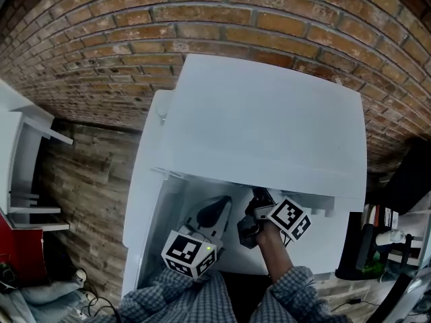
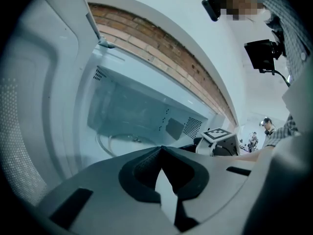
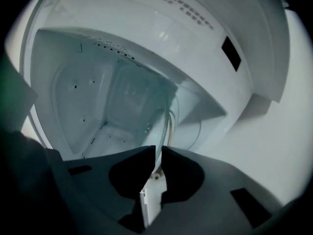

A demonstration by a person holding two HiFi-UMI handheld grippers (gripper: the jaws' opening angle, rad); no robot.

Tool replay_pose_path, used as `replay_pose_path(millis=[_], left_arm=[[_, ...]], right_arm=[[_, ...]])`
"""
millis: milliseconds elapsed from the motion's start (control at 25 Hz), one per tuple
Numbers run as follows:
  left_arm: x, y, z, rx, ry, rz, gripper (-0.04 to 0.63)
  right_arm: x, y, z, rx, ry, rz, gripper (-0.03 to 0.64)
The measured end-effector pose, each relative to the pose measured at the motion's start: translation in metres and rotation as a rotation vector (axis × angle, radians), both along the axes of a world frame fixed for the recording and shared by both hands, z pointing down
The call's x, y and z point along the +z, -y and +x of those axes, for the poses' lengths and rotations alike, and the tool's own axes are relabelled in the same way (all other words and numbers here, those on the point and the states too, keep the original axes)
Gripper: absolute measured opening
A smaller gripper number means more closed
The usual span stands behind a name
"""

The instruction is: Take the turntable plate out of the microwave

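Jaws of our left gripper (image 2: 161, 148) are closed empty, our right gripper (image 3: 157, 150) pinches only the smooth plate (image 3: 168, 124) rim, which may slip

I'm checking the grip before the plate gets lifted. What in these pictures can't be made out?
- Right gripper view: the right claw pinches the clear turntable plate at its rim; how deep is hidden by its jaws.
- Left gripper view: the shut left claw covers the plate's near edge.
- Head view: the microwave top hides its cavity and the plate.
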State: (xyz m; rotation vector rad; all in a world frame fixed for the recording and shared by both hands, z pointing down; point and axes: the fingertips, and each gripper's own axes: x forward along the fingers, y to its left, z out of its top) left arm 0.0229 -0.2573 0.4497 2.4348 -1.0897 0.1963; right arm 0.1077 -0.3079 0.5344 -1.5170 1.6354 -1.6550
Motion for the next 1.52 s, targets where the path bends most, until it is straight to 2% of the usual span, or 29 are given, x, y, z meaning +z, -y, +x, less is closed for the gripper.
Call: replay_pose_path(millis=[120,200,320,520,680,840,920,1000,1080,1280,1520], left_arm=[[0.012,0.001,-0.002,-0.033,-0.062,-0.092,0.009],[0.025,0.006,0.001,-0.079,-0.166,-0.214,0.009],[0.041,0.016,0.005,-0.146,-0.361,-0.388,0.011],[0.055,0.026,0.003,-0.205,-0.548,-0.512,0.019],[0.050,0.037,0.001,-0.238,-0.693,-0.543,0.070],[0.053,0.050,-0.003,-0.300,-0.777,-0.576,0.116],[0.051,0.058,-0.004,-0.317,-0.829,-0.564,0.120],[0.043,0.069,-0.001,-0.313,-0.940,-0.545,0.121],[0.038,0.077,0.001,-0.314,-1.011,-0.536,0.121],[0.042,0.088,-0.001,-0.344,-1.074,-0.565,0.121],[0.039,0.101,0.001,-0.343,-1.129,-0.556,0.120]], right_arm=[[0.000,-0.001,0.000,0.045,0.065,0.018,0.043],[-0.001,-0.001,0.000,0.073,0.106,0.034,0.040],[-0.004,-0.003,-0.001,0.085,0.132,0.059,0.037],[-0.013,-0.003,-0.001,0.070,0.150,0.109,0.037],[-0.023,0.001,0.001,0.066,0.166,0.149,0.035],[-0.029,0.002,0.000,0.059,0.188,0.170,0.034],[-0.030,0.002,0.000,0.052,0.191,0.172,0.034],[-0.032,0.002,0.000,0.048,0.196,0.179,0.034],[-0.034,0.002,0.000,0.045,0.200,0.186,0.034],[-0.042,0.005,-0.004,0.039,0.236,0.198,0.032],[-0.047,0.007,-0.005,0.015,0.255,0.208,0.032]])
